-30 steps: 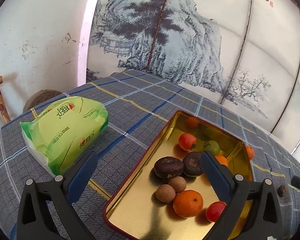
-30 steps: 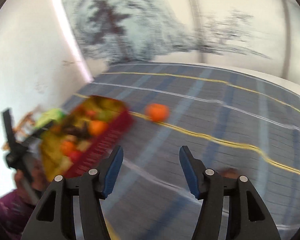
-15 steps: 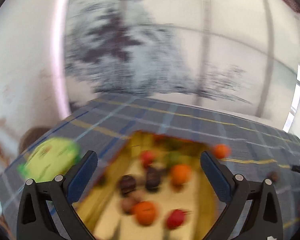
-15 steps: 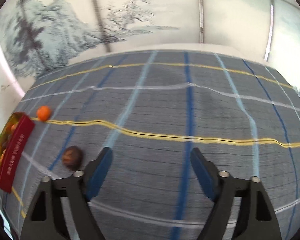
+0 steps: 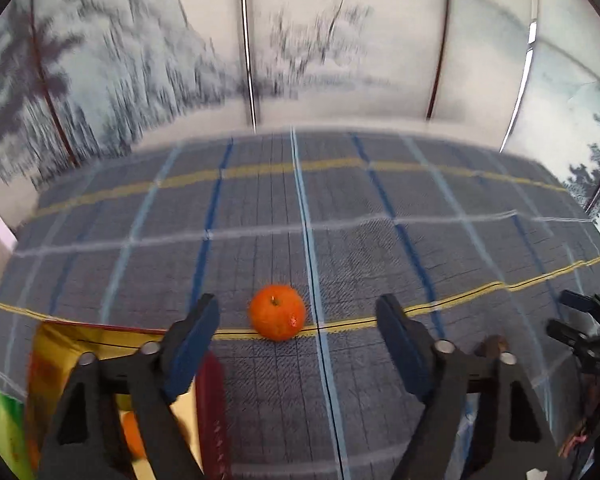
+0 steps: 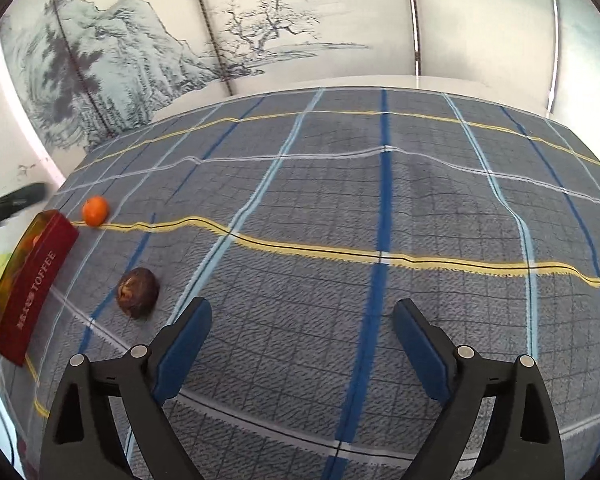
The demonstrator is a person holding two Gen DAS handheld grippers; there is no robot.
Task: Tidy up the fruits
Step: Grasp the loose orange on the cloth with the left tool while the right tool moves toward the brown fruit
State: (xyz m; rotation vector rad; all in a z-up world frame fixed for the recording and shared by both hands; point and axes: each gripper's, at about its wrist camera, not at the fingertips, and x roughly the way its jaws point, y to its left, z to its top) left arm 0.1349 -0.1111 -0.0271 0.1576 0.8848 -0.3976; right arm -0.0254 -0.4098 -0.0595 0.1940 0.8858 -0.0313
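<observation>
Right gripper point(image 6: 302, 338) jaws apart, brown fruit point(image 6: 137, 292), orange point(image 6: 95, 211), red tin point(image 6: 36, 284)

A small orange tangerine point(image 5: 277, 317) lies on the plaid cloth, near a dark brown fruit point(image 6: 137, 292).

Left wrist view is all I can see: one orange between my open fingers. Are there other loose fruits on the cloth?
Observer: Yes. The right wrist view shows a dark brown fruit on the tablecloth, outside the red tin.
Operator: Is it near my orange?
Observer: It lies nearer the right gripper, which is open, with nothing between its fingers.
Operator: What tin is this?
Observer: Its red side reads TOFFEE.
</observation>
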